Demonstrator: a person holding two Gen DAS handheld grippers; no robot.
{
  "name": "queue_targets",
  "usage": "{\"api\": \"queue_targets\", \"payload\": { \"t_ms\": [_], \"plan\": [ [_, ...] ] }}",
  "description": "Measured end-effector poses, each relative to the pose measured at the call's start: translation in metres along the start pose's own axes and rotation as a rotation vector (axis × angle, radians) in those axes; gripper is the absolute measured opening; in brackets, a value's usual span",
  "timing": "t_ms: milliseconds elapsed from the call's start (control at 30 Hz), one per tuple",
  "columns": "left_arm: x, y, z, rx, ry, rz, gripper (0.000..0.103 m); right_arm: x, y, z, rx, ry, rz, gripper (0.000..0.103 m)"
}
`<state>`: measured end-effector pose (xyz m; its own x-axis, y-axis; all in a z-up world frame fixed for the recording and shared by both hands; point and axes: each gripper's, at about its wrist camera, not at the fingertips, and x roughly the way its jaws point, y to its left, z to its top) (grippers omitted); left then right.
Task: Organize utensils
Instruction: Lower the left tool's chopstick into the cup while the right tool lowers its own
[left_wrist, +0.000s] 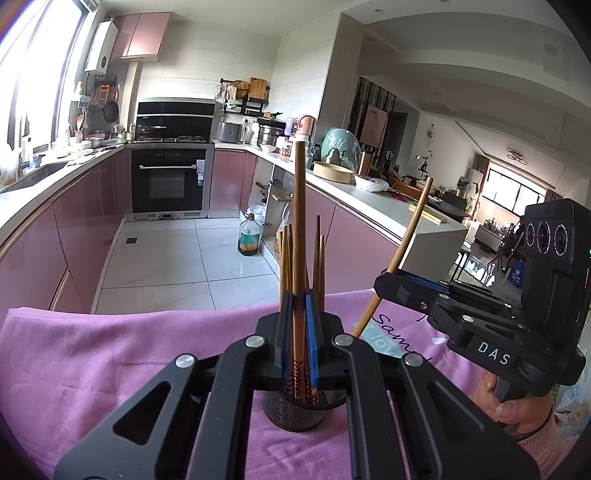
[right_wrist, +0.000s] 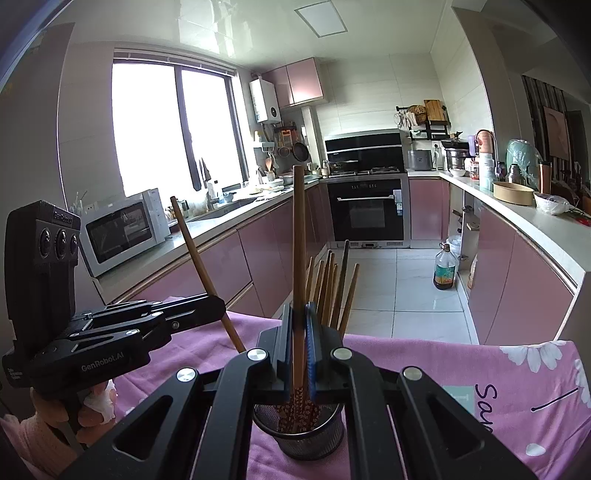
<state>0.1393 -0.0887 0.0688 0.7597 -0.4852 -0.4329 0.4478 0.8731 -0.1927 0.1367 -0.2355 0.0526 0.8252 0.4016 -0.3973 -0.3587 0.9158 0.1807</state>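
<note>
Kitchen cloth (left_wrist: 110, 350) bore a cup (left_wrist: 295, 410) already holding most chopsticks (left_wrist: 286, 254); each gripper, left (left_wrist: 298, 332) and right (right_wrist: 298, 343), pinched one more above it.

Your left gripper (left_wrist: 299, 314) is angled slightly downward, jaws closed on a single upright brown wooden chopstick (left_wrist: 298, 236). Your right gripper (right_wrist: 299, 325) matches that pose, jaws clamped on its own brown wooden chopstick (right_wrist: 298, 243). Your right hand (left_wrist: 513, 402) wraps its handle; your left hand (right_wrist: 88, 410) likewise.
</note>
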Motion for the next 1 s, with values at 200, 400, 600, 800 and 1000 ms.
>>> {"api": "queue_targets", "payload": {
  "t_ms": [200,400,600,800,1000],
  "plan": [
    [0.005,0.002,0.001,-0.004,0.014,0.001,0.008,0.006,-0.001,-0.001,0.001,0.018,-0.002,0.005],
    [0.005,0.006,0.0,-0.004,0.028,-0.001,0.008,0.009,-0.004,-0.002,0.005,0.028,0.0,0.005],
    [0.007,0.011,-0.001,-0.01,0.045,-0.004,0.008,0.012,-0.005,-0.006,0.006,0.038,0.002,0.005],
    [0.008,0.014,0.0,-0.011,0.058,-0.005,0.008,0.014,-0.01,-0.007,0.008,0.047,0.005,0.005],
    [0.009,0.018,-0.002,-0.011,0.069,-0.008,0.008,0.016,-0.012,-0.009,0.011,0.053,0.005,0.005]
  ]
}}
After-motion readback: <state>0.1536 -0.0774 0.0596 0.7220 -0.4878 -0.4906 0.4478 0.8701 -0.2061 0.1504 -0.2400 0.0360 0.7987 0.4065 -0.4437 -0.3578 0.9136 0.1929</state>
